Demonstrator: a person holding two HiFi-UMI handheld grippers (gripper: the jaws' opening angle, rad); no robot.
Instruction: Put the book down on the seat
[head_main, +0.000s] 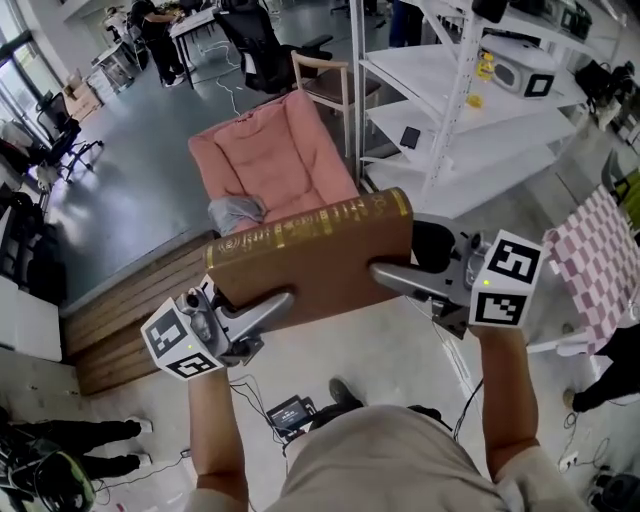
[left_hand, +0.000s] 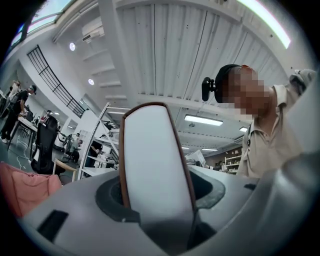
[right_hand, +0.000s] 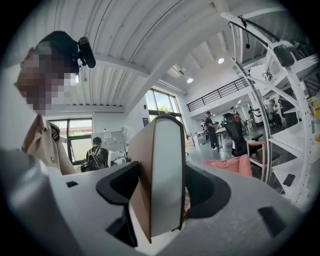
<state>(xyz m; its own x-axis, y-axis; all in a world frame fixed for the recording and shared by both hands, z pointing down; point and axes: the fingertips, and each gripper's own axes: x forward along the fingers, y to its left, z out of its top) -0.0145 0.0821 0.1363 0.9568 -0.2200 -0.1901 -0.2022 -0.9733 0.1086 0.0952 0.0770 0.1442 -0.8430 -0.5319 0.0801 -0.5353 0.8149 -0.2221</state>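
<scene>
gripping a brown book (head_main: 320, 262) by its two short ends, the left claw (head_main: 280, 300) and the right claw (head_main: 385, 272) are each closed on it, with the covers pinched between their pads. the book hangs in the air just short of the pink seat (head_main: 290, 150), not touching it, with its gold-printed spine toward the seat.

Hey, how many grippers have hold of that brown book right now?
2. The grey left gripper clamps the thick brown hardcover book at its left end, the grey right gripper at its right end. None is hidden.
</scene>
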